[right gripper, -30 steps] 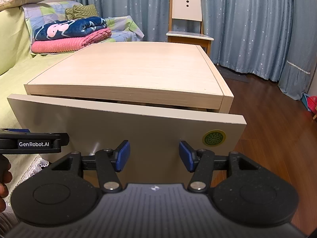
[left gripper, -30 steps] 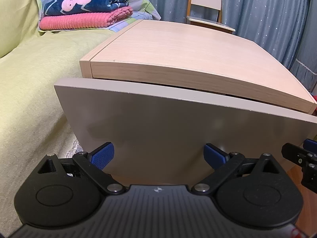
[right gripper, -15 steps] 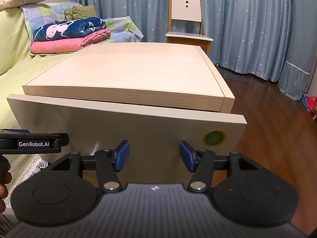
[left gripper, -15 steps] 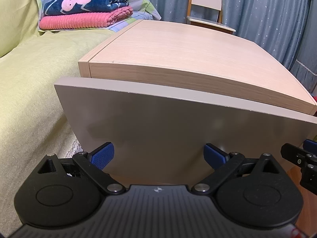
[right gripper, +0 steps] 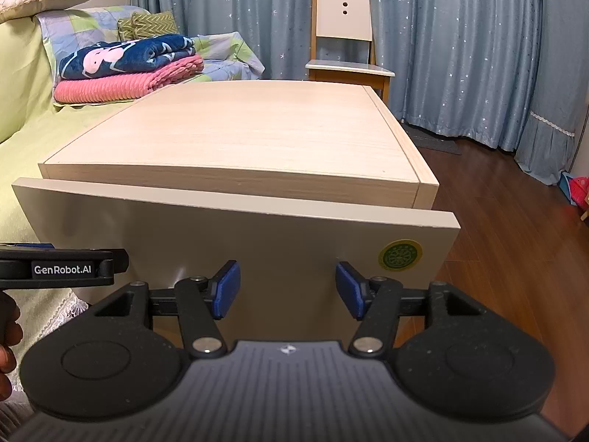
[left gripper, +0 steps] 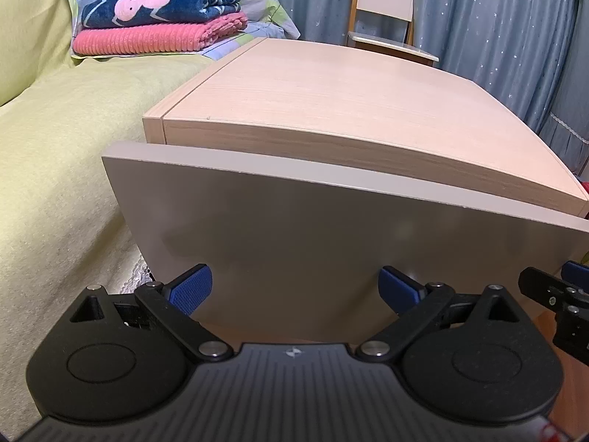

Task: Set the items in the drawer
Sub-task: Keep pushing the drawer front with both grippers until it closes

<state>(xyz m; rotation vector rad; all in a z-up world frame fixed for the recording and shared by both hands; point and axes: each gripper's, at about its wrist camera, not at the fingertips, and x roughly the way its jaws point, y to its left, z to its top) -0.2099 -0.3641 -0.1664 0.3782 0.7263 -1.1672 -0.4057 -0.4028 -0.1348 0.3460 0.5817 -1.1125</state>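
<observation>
A light wood cabinet [left gripper: 331,88] [right gripper: 239,129] has a beige drawer front [left gripper: 313,228] [right gripper: 221,235] standing almost flush under its top, with only a thin gap. The inside of the drawer is hidden, and no loose items show. My left gripper [left gripper: 296,283] is open, its blue pads [left gripper: 193,283] close against the left part of the drawer front. My right gripper [right gripper: 288,287] is open too, with nothing between its fingers, at the right part near a round green sticker [right gripper: 399,256]. Each gripper shows at the edge of the other's view.
A bed with a yellow-green cover [left gripper: 55,154] lies directly left of the cabinet, with folded pink and navy blankets [right gripper: 125,70] at its far end. A white wooden chair [right gripper: 344,48] and blue curtains stand behind. Wooden floor [right gripper: 515,243] extends to the right. A hand [right gripper: 7,335] holds the left gripper.
The drawer front has slid in toward the cabinet, and the dark gap under the cabinet top has nearly closed. Both grippers stay open against the front.
</observation>
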